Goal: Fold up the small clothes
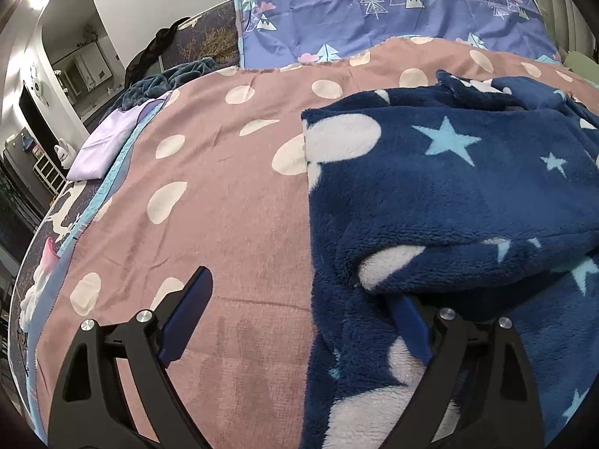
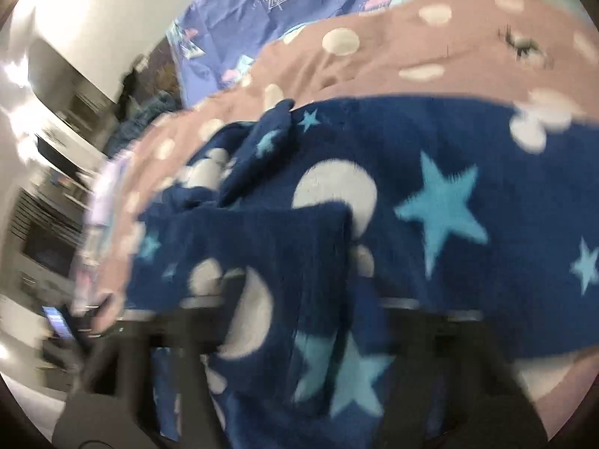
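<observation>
A navy fleece garment (image 1: 449,194) with light-blue stars and white moons lies on a pink polka-dot sheet (image 1: 232,172). My left gripper (image 1: 299,318) is open; its left finger hangs over the bare sheet and its right finger (image 1: 411,333) is tucked under the garment's folded left edge. In the blurred right wrist view the same garment (image 2: 430,202) fills the middle, and a flap of it drapes over my right gripper (image 2: 299,336). The right fingers are mostly hidden by fabric and motion blur.
A blue bedsheet with tree prints (image 1: 374,11) lies behind the pink sheet. A lilac folded cloth (image 1: 108,142) and a dark teal blanket (image 1: 164,82) sit at the far left edge. The room's furniture shows beyond the bed's left side.
</observation>
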`<state>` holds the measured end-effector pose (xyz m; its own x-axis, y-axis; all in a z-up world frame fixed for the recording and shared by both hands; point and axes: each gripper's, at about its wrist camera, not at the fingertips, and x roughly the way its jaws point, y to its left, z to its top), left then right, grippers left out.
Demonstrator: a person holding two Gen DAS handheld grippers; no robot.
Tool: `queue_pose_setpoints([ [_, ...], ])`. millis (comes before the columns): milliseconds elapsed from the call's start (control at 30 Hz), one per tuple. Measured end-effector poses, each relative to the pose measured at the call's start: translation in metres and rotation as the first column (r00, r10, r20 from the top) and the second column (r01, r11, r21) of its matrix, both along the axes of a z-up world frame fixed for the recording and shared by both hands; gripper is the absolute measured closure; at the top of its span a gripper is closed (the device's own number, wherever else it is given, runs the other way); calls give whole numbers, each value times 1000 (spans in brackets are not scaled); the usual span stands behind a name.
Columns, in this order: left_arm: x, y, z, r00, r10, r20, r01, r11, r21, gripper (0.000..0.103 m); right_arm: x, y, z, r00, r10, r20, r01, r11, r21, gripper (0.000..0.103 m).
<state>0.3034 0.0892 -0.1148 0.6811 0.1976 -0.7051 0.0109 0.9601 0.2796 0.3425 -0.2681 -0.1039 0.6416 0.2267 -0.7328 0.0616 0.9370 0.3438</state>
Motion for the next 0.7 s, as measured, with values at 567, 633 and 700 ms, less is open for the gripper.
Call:
queue_pose_setpoints([
  [567, -44, 49, 38, 999, -24, 26, 33, 887, -460, 71, -73, 67, 9, 972, 231, 36, -225, 967, -118, 83],
  [633, -45, 29, 51, 997, -61, 50, 77, 880, -468, 73, -58, 74, -10, 985, 172, -14, -171, 968, -185, 83],
  [700, -42, -2, 59, 989, -127, 74, 146, 890, -432, 73, -43, 65, -41, 992, 113, -62, -120, 986, -119, 84],
])
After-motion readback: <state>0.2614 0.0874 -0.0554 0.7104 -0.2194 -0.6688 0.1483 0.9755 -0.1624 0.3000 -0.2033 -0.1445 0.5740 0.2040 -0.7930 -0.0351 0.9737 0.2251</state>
